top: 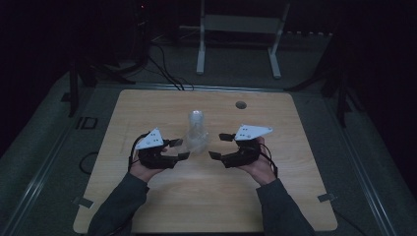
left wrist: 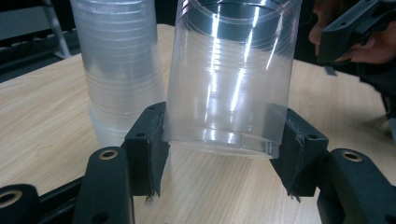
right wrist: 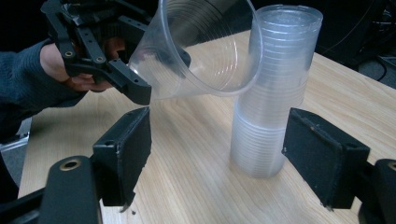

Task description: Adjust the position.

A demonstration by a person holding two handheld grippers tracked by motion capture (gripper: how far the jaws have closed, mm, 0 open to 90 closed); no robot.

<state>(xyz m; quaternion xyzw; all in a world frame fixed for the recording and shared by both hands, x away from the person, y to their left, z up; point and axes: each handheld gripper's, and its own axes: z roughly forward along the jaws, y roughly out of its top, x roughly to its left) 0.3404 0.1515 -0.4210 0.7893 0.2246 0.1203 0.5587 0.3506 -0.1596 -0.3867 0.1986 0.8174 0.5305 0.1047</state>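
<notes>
Clear plastic is what the left gripper (left wrist: 219, 154) has hold of: a single see-through cup (left wrist: 231, 79), clamped near its base between the two black jaws, one pad on each side of the wall. From the right gripper view that cup (right wrist: 196, 51) hangs tilted in the air, its open mouth turned toward the camera and its rim close against the upper part of the stack of cups (right wrist: 275, 93); whether rim and stack actually touch I cannot tell. The person's left hand (right wrist: 70, 70) wraps the gripper's body, a dark sleeve running back from it.

The right gripper (right wrist: 217, 158) is spread wide and grasps nothing, its jaws standing apart with the foot of the stack showing between them farther off on the table. From the high view it (top: 219, 146) sits just right of the stack (top: 196, 130), with the left gripper (top: 179, 149) just to the stack's left, each one carrying a pale three-cornered plate on top.

The stack stands upright on the wooden table (top: 147, 206), about midway across it. A small round hole (top: 240, 104) is set in the tabletop near the far edge. Beyond the table, a white frame (top: 241, 29) stands on the dim floor beside some dark cables (top: 167, 73).
</notes>
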